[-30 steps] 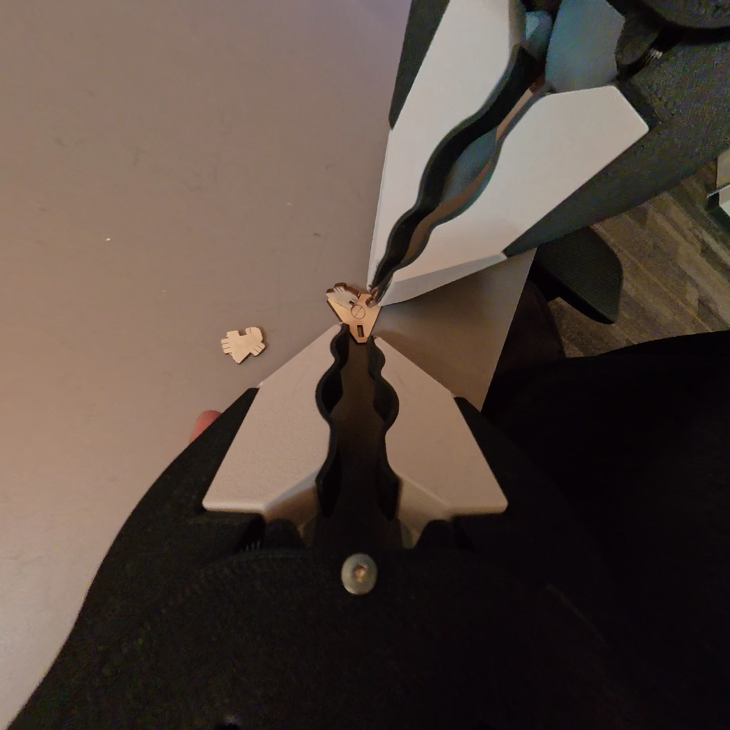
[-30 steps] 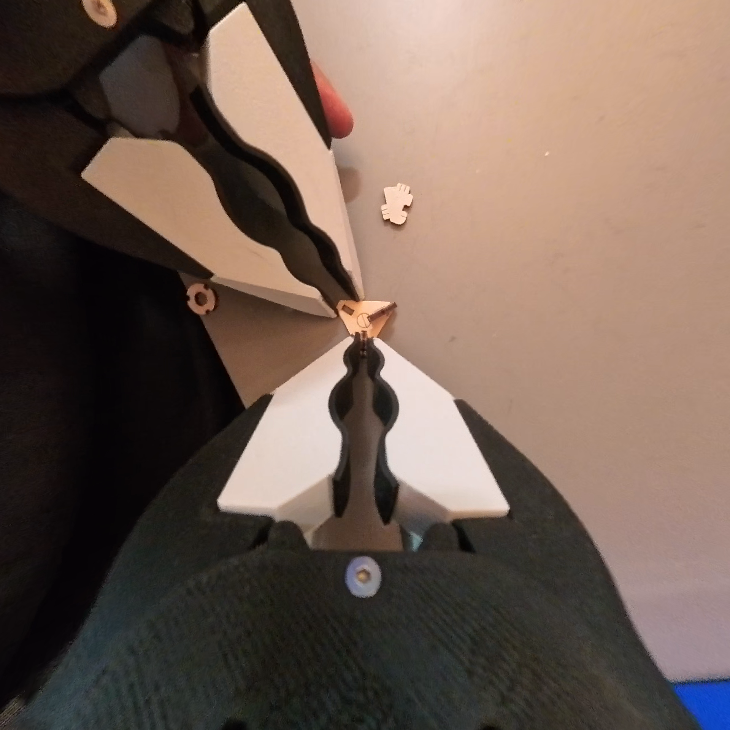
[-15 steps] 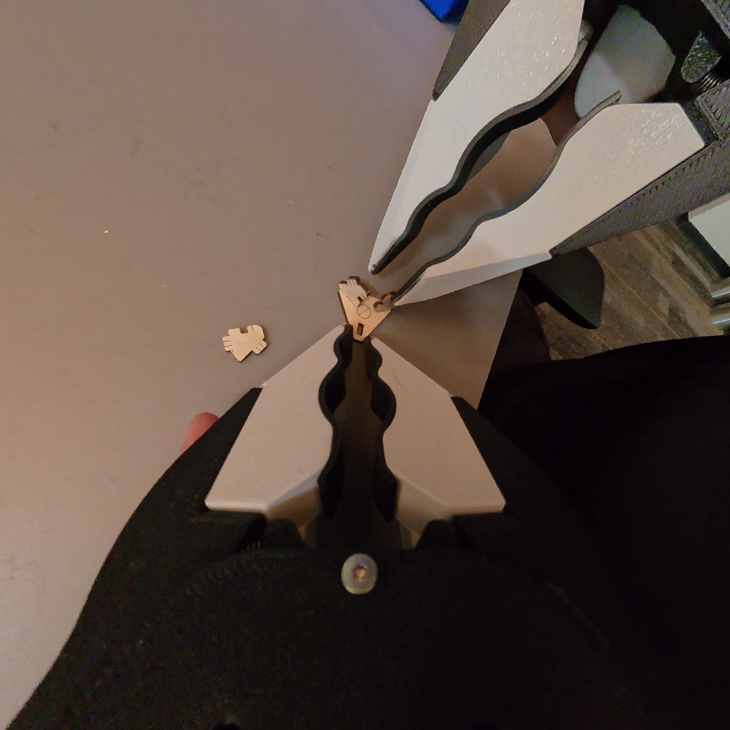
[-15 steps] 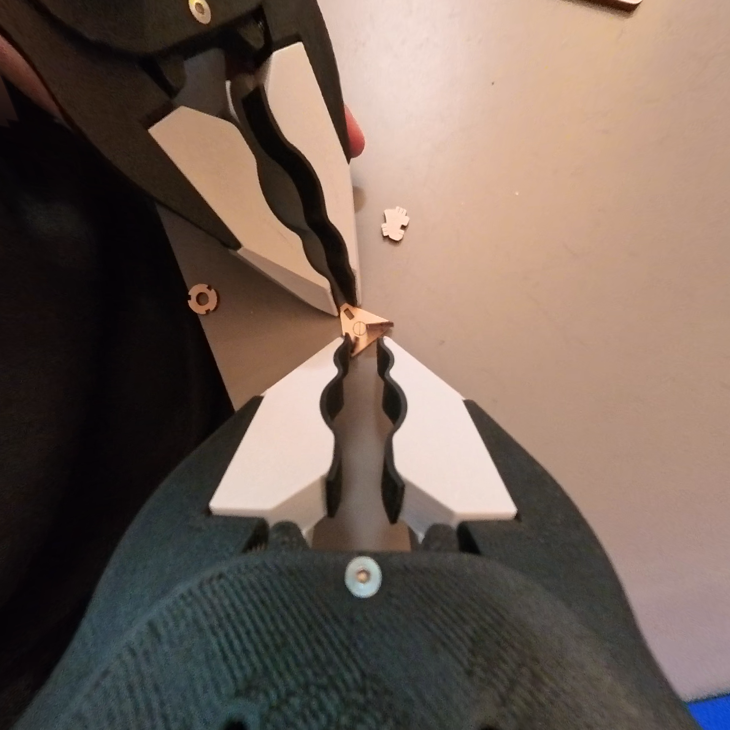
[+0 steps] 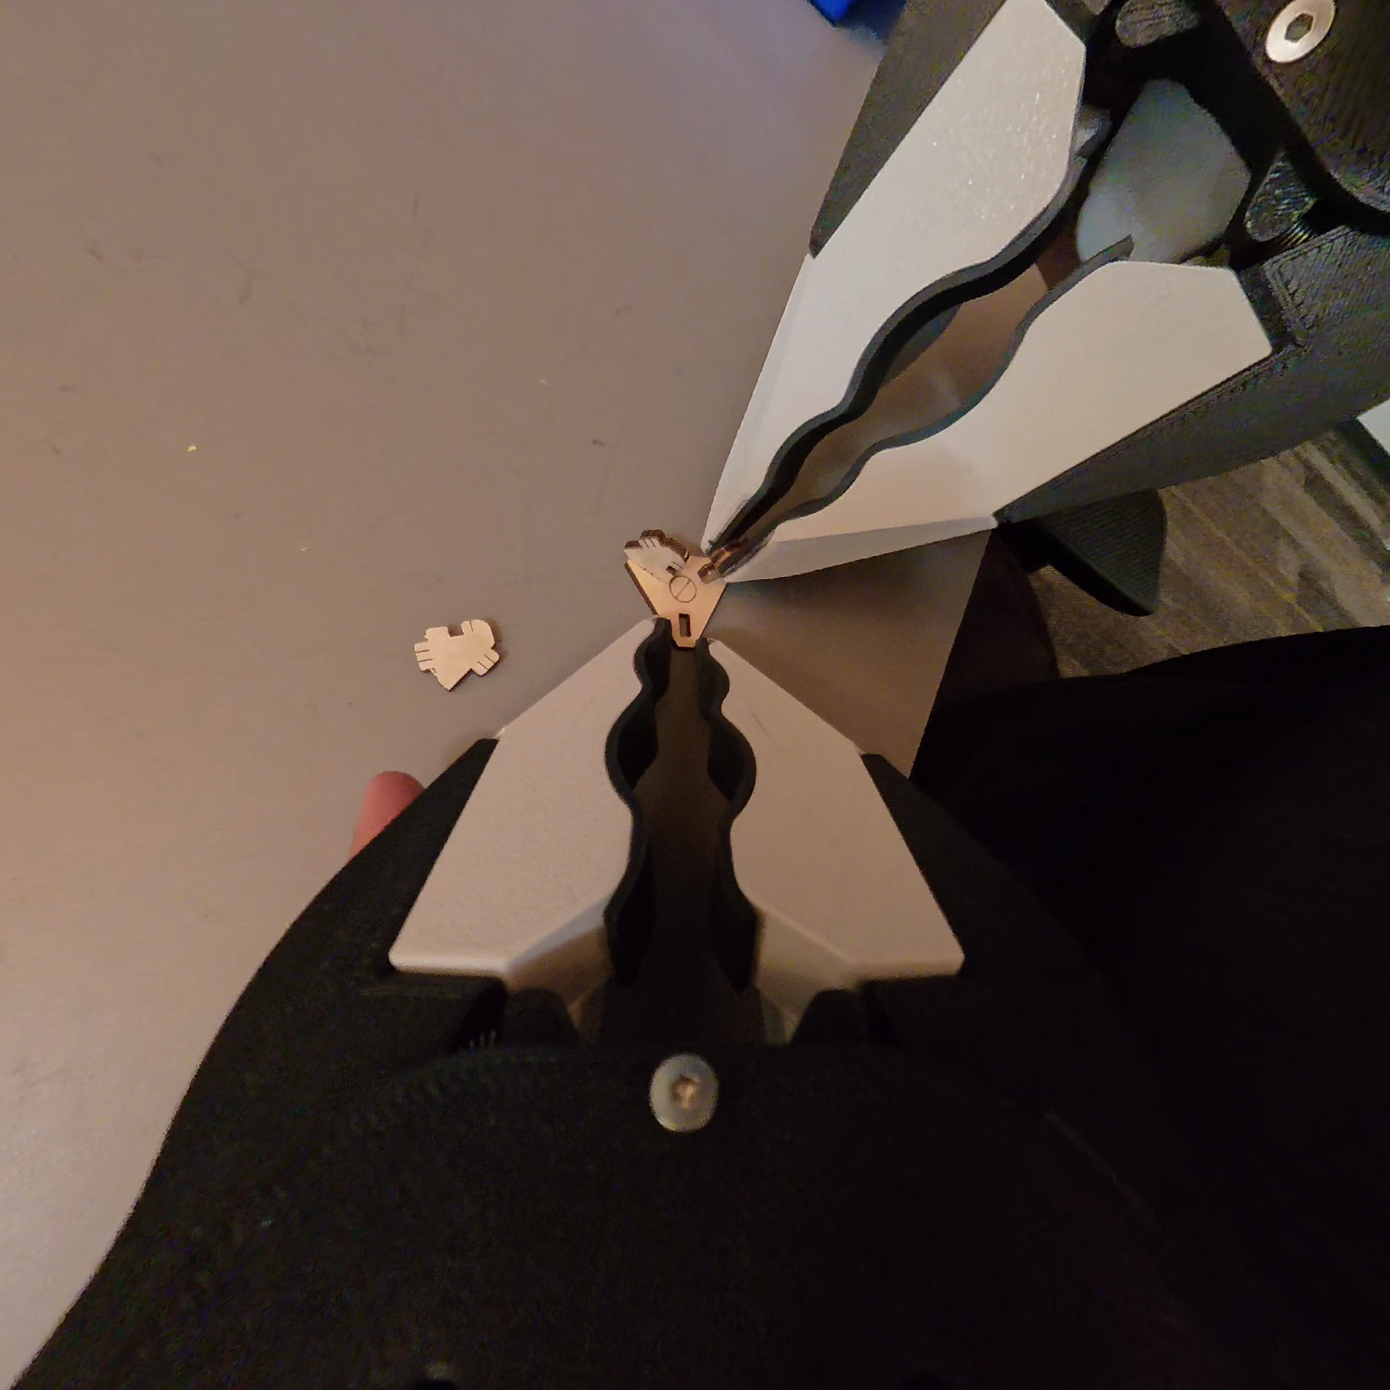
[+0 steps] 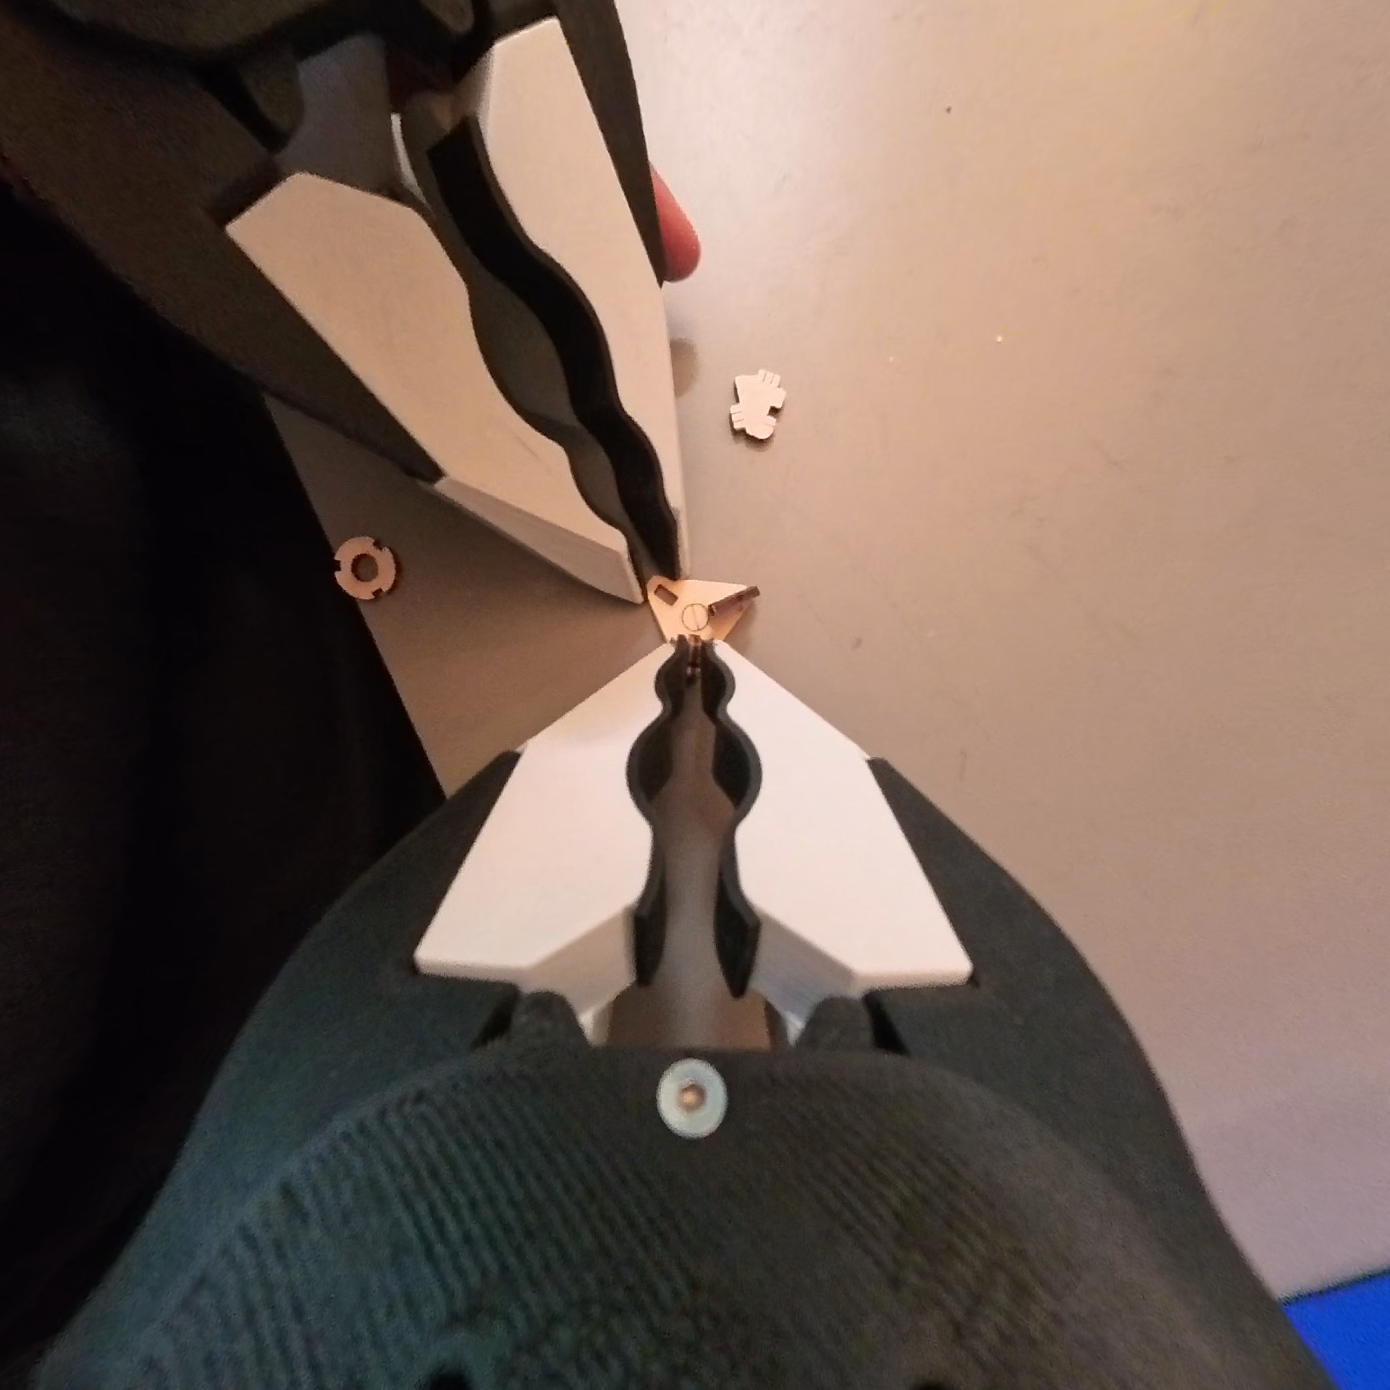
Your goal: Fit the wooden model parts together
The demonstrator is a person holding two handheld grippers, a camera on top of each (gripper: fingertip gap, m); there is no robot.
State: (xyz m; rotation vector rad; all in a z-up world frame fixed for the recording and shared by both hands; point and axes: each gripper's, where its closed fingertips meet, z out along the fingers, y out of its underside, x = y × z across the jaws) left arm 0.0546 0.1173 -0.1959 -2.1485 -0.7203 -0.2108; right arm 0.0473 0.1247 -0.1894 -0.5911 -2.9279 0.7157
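The left hand-held gripper (image 5: pixel 683 645) has its tips closed on one corner of a small triangular wooden plate (image 5: pixel 677 598), a thin laser-cut piece with an engraved circle at its centre and a rectangular slot near the pinched corner. The plate is held up above the grey surface (image 5: pixel 301 301), close to that surface's near edge.

The right hand-held gripper (image 6: pixel 693 662) comes in from the other side, its fingers nearly together at the tips and pinching a small wooden tab (image 6: pixel 692 653) that stands edge-on at another corner of the same plate (image 6: pixel 696 611). In the left wrist view that tab (image 5: pixel 722 560) sits between the right gripper's tips, at the plate's slot on that corner.

A small notched wooden piece (image 5: pixel 656 553) already stands up at the plate's third corner; in the right wrist view it shows as a dark edge (image 6: pixel 733 598).

A loose wooden piece with fingered ends (image 5: pixel 456 653) lies flat on the surface, to the left of the left gripper and well apart from the plate. A notched wooden ring (image 6: pixel 366 568) lies flat near the surface's edge, beside the left gripper's body. A fingertip (image 5: pixel 383 801) shows beside the left gripper's housing.
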